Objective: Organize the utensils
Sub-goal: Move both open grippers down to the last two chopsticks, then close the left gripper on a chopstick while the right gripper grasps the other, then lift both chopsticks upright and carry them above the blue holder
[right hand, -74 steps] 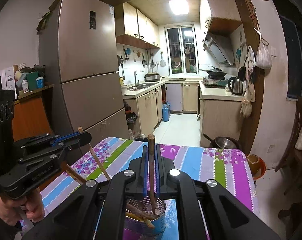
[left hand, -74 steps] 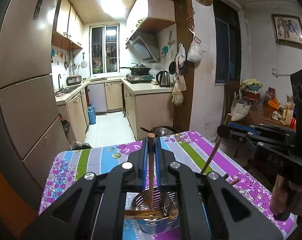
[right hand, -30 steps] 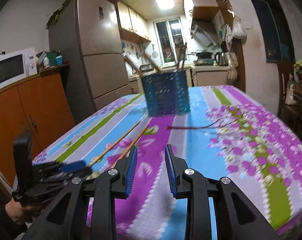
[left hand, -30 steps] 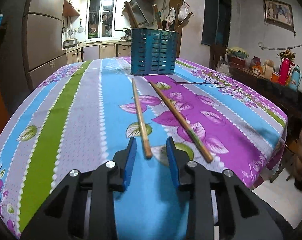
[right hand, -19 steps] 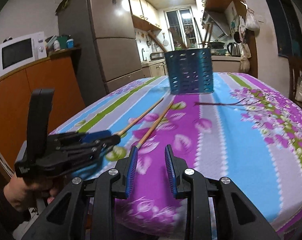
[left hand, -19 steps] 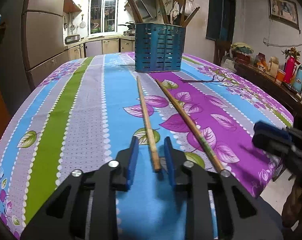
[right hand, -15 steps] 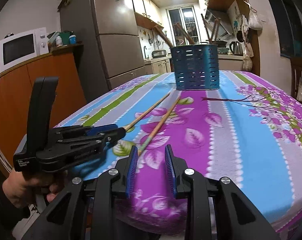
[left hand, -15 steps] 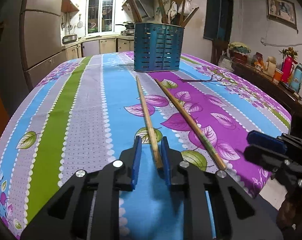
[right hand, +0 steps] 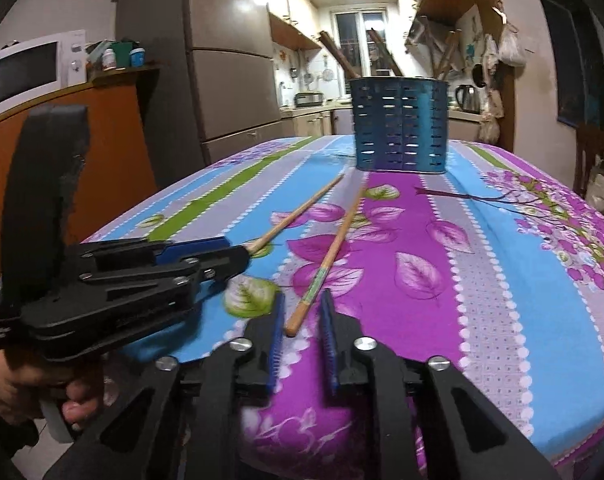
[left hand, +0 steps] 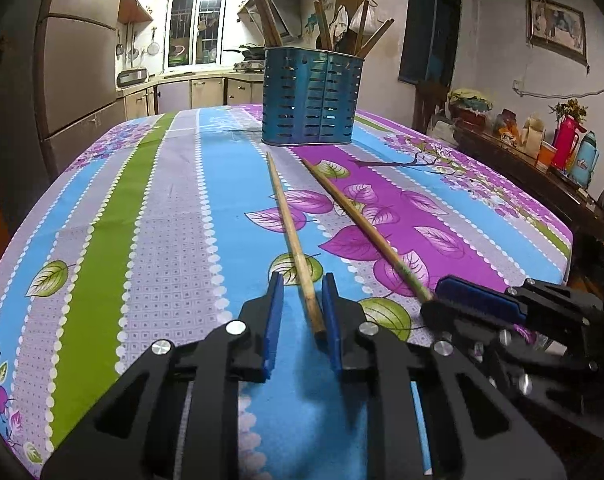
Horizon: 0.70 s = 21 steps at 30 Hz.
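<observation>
Two wooden chopsticks lie on the flowered tablecloth, pointing toward a blue slotted utensil holder [left hand: 311, 98] with several sticks standing in it. My left gripper [left hand: 300, 292] is open, its pads on either side of the near end of the left chopstick [left hand: 292, 236]. My right gripper [right hand: 302, 312] is open, with the near end of the right chopstick [right hand: 329, 256] lying between its pads. The right chopstick also shows in the left wrist view [left hand: 365, 228]. The holder stands at the far end in the right wrist view [right hand: 399, 124].
The table [left hand: 162, 208] has its near edge under both grippers. A fridge [right hand: 230, 80] and an orange cabinet with a microwave [right hand: 22, 68] stand left. A dark sideboard with flasks [left hand: 565, 152] stands right. The kitchen lies behind.
Both grippers have moved forward and down to the table's near edge. Each chopstick's near end now lies between a gripper's open pads; the left gripper's pads have closed in slightly.
</observation>
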Available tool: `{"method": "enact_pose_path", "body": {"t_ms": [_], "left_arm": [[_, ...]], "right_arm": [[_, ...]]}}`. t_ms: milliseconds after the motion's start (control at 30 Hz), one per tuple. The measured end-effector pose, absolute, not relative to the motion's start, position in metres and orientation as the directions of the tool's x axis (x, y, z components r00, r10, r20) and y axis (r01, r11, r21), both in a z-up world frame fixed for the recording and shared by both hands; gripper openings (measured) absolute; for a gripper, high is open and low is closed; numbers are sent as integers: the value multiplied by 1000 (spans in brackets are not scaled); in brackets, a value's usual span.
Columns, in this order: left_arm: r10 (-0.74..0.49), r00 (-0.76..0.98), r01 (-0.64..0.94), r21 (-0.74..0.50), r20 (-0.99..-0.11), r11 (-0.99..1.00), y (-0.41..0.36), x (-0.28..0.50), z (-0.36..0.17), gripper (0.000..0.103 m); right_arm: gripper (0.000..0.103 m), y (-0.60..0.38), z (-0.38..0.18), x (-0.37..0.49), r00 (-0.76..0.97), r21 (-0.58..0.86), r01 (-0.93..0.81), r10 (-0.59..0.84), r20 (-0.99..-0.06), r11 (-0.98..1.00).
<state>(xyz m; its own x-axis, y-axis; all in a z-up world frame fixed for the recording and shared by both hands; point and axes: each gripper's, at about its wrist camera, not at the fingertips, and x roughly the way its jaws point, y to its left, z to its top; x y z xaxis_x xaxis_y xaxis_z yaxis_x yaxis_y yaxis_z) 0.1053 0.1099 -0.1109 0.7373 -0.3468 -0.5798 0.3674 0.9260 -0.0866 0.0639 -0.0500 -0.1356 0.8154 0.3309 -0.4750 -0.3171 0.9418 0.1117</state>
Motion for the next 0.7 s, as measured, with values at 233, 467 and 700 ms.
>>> {"method": "enact_pose_path", "body": {"t_ms": [233,467,700], "left_arm": [[-334,746,363,-68,-576,929,108,104,-111,18],[-296,772,339,-30,-562,940,103,98,-112,6],[-268,804,313,-5,-530,950,100,92,-115,5]], "right_arm": [[12,-53,-140,67,843,113,-273,294,-450,955],[12,-51,-142,68,859,94,-262,276,-432,961],[9,-60,-140,70,864,143,-247,284,-415,958]]}}
